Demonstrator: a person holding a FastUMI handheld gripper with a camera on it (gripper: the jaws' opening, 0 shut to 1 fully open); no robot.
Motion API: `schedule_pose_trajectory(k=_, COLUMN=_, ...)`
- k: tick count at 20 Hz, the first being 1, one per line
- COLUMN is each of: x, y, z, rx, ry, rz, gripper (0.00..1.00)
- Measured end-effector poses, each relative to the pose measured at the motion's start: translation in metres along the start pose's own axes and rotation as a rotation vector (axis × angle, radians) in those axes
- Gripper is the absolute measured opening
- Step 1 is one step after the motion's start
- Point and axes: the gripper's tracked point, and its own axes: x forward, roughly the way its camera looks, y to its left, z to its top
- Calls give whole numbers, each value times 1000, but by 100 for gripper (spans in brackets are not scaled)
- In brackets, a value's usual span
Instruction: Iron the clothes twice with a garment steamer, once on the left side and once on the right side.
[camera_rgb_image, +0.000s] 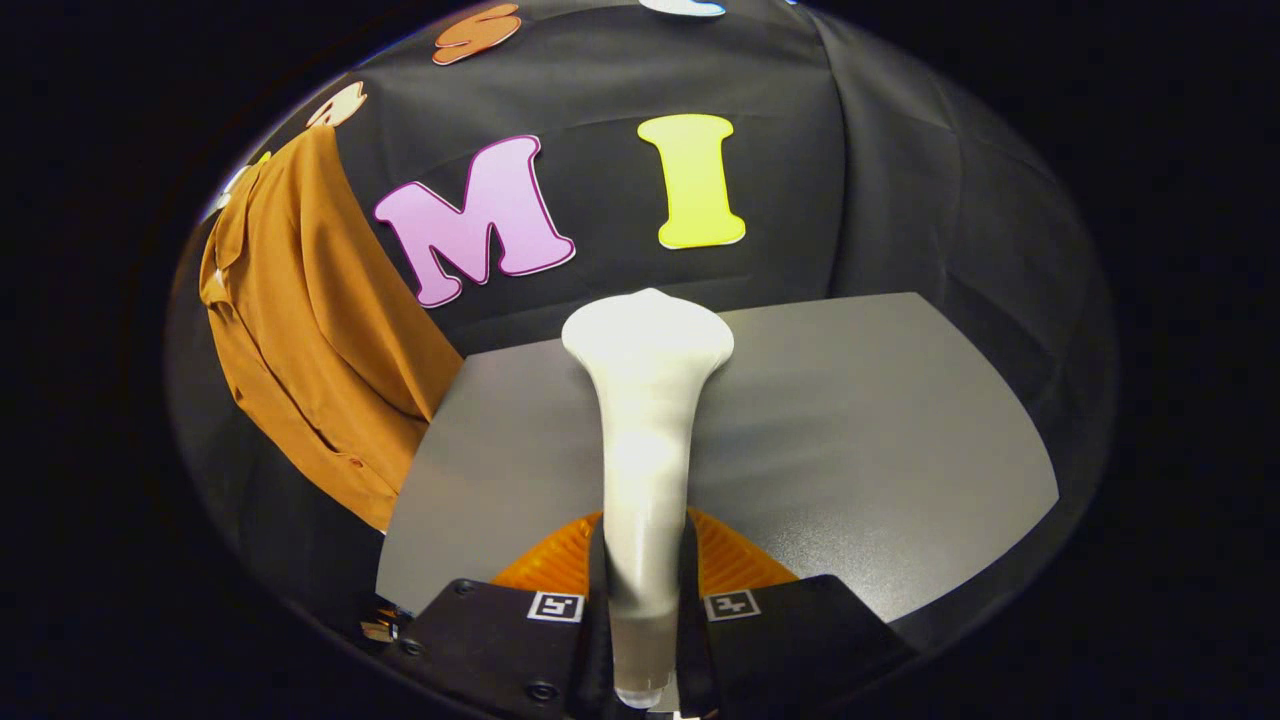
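The gripper (645, 590) is clamped on the handle of the white garment steamer (645, 400), both orange fingers (545, 565) pressing its sides. The steamer's head points ahead over the grey table (880, 420). The brown shirt (310, 320) hangs to the left, well apart from the steamer.

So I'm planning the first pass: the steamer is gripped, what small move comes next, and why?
Probably swing left toward the orange garment. The gripper is shut on the white steamer, whose head sits over the grey table, well apart from the hanging cloth, so no ironing can begin here.
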Motion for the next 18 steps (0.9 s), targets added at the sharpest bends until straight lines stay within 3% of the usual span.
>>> schedule_pose_trajectory(k=5, x=-38, y=2, z=22, rx=23, ry=-153, rz=-20, gripper=28)
schedule_pose_trajectory(k=10, x=-96, y=10, z=47, rx=6, ry=-319, rz=-110, gripper=28)
schedule_pose_trajectory(k=18, x=-174, y=92, z=41, rx=-74, ry=-436, rz=-93, gripper=28)
